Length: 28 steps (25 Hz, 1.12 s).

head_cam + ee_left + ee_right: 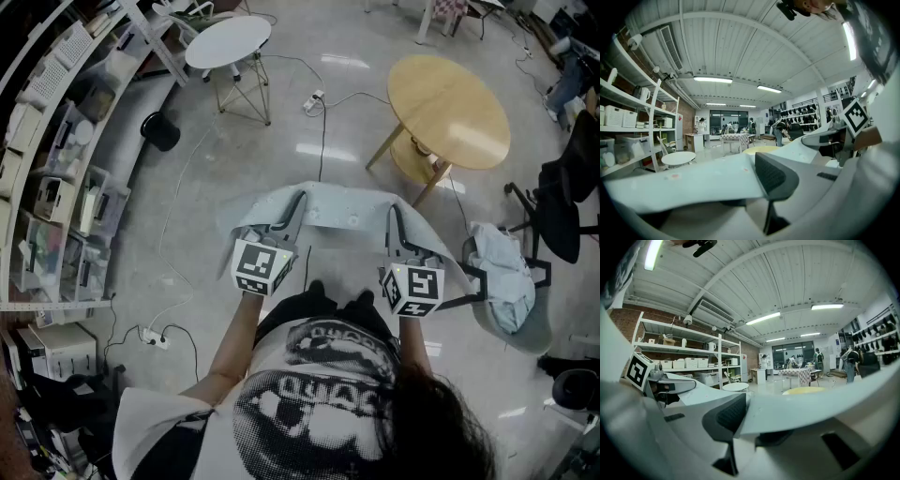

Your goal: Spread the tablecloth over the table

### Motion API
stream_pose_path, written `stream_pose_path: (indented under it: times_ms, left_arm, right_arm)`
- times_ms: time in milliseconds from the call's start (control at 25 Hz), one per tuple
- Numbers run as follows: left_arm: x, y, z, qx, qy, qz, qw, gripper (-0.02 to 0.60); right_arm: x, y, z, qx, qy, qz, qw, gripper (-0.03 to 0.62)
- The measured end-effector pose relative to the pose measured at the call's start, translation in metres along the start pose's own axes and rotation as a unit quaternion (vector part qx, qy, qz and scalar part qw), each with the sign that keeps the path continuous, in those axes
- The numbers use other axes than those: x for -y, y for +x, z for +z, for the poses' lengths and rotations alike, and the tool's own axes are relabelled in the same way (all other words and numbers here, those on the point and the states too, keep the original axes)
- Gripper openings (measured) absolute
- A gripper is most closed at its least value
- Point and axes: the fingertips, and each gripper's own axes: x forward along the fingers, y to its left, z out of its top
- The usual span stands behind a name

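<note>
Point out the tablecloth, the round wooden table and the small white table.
tablecloth (337, 202), head view, its stretched middle
round wooden table (450, 108), head view, centre of its top
small white table (228, 40), head view, centre of its top

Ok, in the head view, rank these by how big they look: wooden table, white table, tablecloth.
1. wooden table and tablecloth: about alike. The cloth hangs nearer the camera and is partly covered, so I won't rank these two.
2. white table: clearly the smallest.
</note>
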Motion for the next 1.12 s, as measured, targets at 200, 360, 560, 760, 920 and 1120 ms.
stream_pose_path:
  times_ms: [200,360,560,760,920,1120]
  left_arm:
    - [-0.01,-0.004,-0.003,-0.003,0.002,-0.01,0.9999,0.061]
    - [-0.017,-0.003,-0.001,0.001,0.008,-0.024,0.9997,0.061]
    - [-0.019,0.004,0.002,0.004,0.012,-0.036,0.9993,0.061]
    - [-0.022,0.021,0.002,0.0,0.012,-0.044,0.999,0.061]
    - [-0.029,0.044,0.001,-0.005,0.009,-0.047,0.9989,0.061]
    - [-0.049,0.086,-0.003,-0.018,0.004,-0.039,0.9991,0.061]
  right_arm:
    - [-0.011,0.003,-0.003,0.002,0.018,-0.006,1.0,0.054]
    - [-0.015,0.004,-0.003,0.004,0.03,-0.015,0.999,0.054]
    - [-0.013,0.006,-0.003,0.005,0.043,-0.022,0.999,0.054]
    - [-0.003,0.016,-0.004,0.001,0.055,-0.024,0.998,0.055]
    - [0.01,0.036,-0.003,0.0,0.056,-0.023,0.998,0.054]
    - [0.032,0.085,-0.002,-0.003,0.055,-0.013,0.998,0.054]
